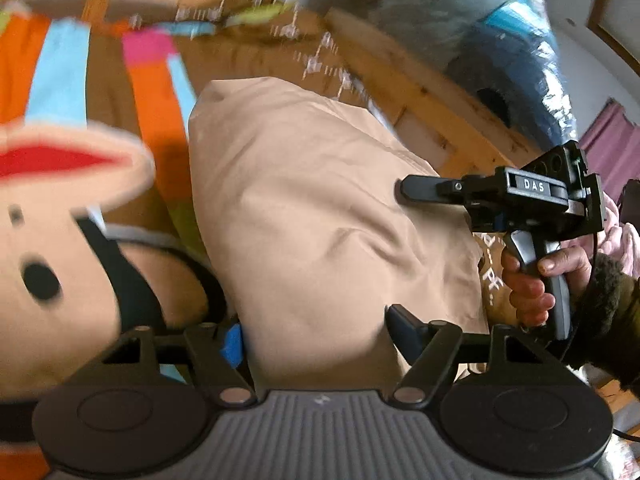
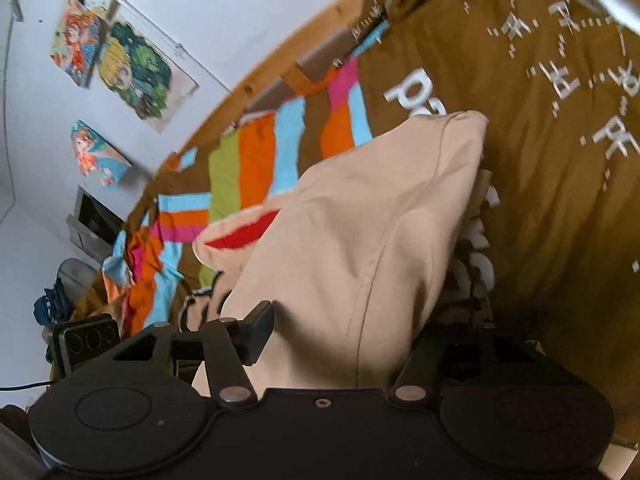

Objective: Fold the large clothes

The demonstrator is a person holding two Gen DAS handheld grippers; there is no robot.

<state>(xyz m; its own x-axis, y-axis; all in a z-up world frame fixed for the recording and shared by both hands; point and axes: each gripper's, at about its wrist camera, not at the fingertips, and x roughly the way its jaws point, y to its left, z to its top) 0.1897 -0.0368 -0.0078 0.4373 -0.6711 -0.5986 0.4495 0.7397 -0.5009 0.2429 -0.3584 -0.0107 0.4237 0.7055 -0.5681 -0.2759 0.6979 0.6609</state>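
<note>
A large beige garment [image 1: 304, 200] lies bunched on a bed, its near end raised. In the left wrist view it fills the gap of my left gripper [image 1: 316, 332], and both fingers press into the fold. My right gripper [image 1: 404, 192] is side-on at the garment's right edge, held by a person's hand [image 1: 528, 280], with cloth hanging under its finger. In the right wrist view the beige garment [image 2: 360, 240] rises like a tent into my right gripper [image 2: 348, 324]. The left finger [image 2: 260, 328] touches the cloth; the right one is hidden behind it.
The bed carries a brown cover [image 2: 540, 160] with white lettering, bright stripes [image 2: 256, 160] and a cartoon face [image 1: 52, 240]. A wooden bed frame [image 1: 420, 96] runs behind, with a blue plastic-wrapped bundle [image 1: 500, 40] past it. Posters [image 2: 132, 68] hang on the white wall.
</note>
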